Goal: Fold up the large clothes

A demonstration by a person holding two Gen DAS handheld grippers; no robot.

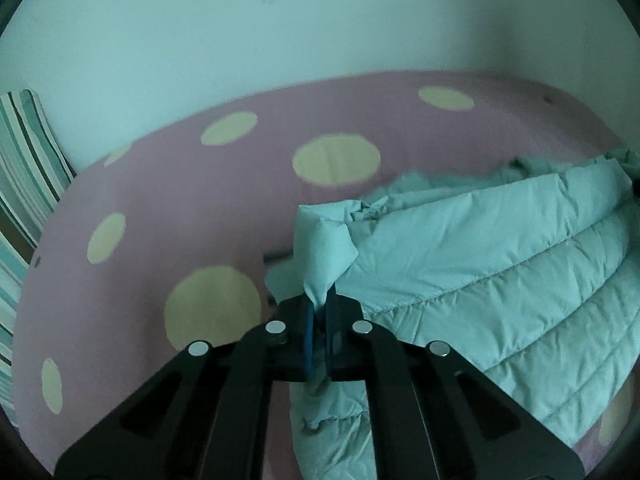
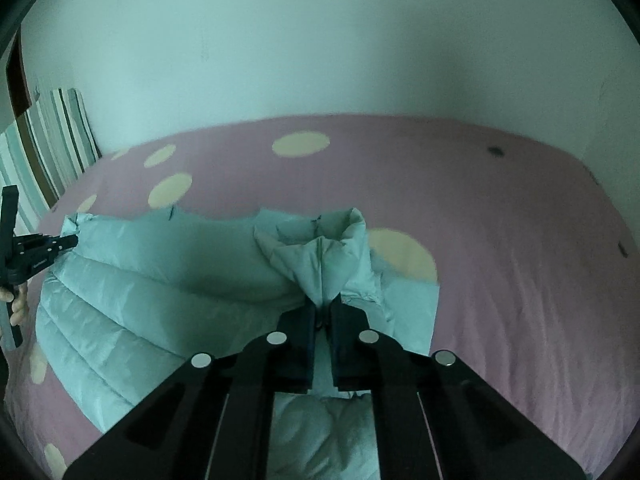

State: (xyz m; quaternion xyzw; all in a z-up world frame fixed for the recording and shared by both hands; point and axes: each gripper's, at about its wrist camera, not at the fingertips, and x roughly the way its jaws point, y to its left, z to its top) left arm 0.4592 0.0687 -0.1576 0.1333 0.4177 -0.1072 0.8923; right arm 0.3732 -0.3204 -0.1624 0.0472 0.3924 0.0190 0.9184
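A pale mint quilted puffer jacket [image 1: 480, 264] lies on a pink bed sheet with cream dots [image 1: 180, 200]. My left gripper [image 1: 320, 300] is shut on a bunched corner of the jacket and holds it lifted above the bed. In the right wrist view the jacket [image 2: 160, 280] spreads to the left. My right gripper [image 2: 322, 304] is shut on another bunched edge of the jacket, also raised. The left gripper [image 2: 66, 242] shows at the far left of that view, pinching the jacket's other end, with a hand below it.
The dotted pink sheet [image 2: 520, 240] covers the bed up to a plain pale wall [image 2: 320, 40]. A striped pillow or cushion [image 1: 24, 168] leans at the left edge; it also shows in the right wrist view [image 2: 52, 140].
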